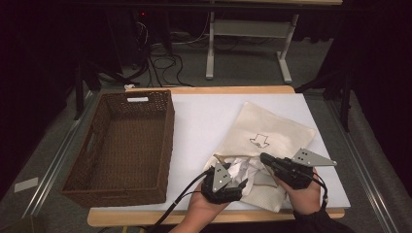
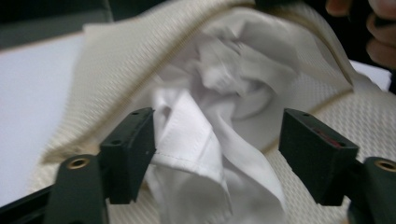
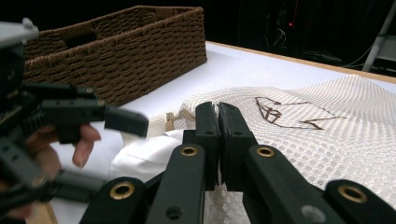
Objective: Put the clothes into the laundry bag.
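Now white cloth (image 2: pixel 196 135) between the slack left hand-held gripper's (image 2: pixel 217 154) jaws, right hand-held gripper (image 3: pixel 218 140) clenched on mesh bag (image 3: pixel 327 140).

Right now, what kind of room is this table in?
Probably a lab or workshop, not a home. The white table stands in a dark room, cables lie tangled on the floor behind it, and a bare metal desk frame stands farther back.
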